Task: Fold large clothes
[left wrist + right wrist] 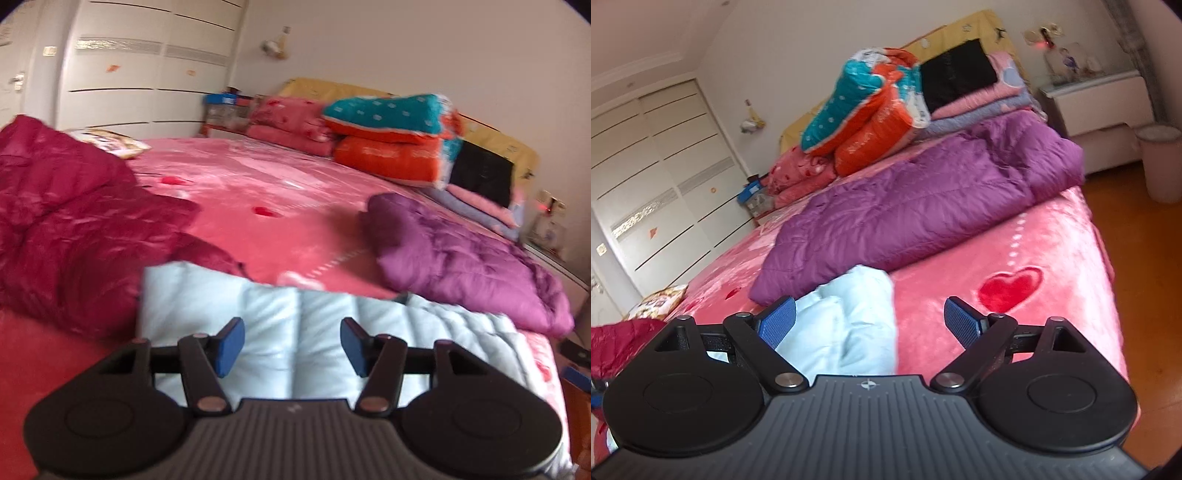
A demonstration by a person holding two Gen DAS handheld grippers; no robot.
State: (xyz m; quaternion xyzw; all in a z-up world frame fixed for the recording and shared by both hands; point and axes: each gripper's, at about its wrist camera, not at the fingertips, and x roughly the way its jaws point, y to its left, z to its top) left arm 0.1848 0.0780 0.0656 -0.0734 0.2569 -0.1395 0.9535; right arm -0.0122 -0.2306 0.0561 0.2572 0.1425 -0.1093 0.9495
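A pale blue quilted jacket (266, 325) lies on the pink bed near the front edge; it also shows in the right wrist view (849, 325). My left gripper (291, 343) is open and empty, held just above the jacket. My right gripper (870, 325) is open and empty, over the jacket's right end and the bedspread. A purple padded jacket (461, 254) lies to the right, also in the right wrist view (923, 206). A dark red padded jacket (62, 221) is heaped at the left, its edge showing in the right wrist view (624, 343).
The pink bedspread (266, 206) has red hearts (1012, 288). Folded quilts (395, 140) and pillows are stacked at the headboard. A white wardrobe (140, 74) stands behind. A nightstand (1100, 99) and a bin (1160, 162) stand on the wooden floor to the right.
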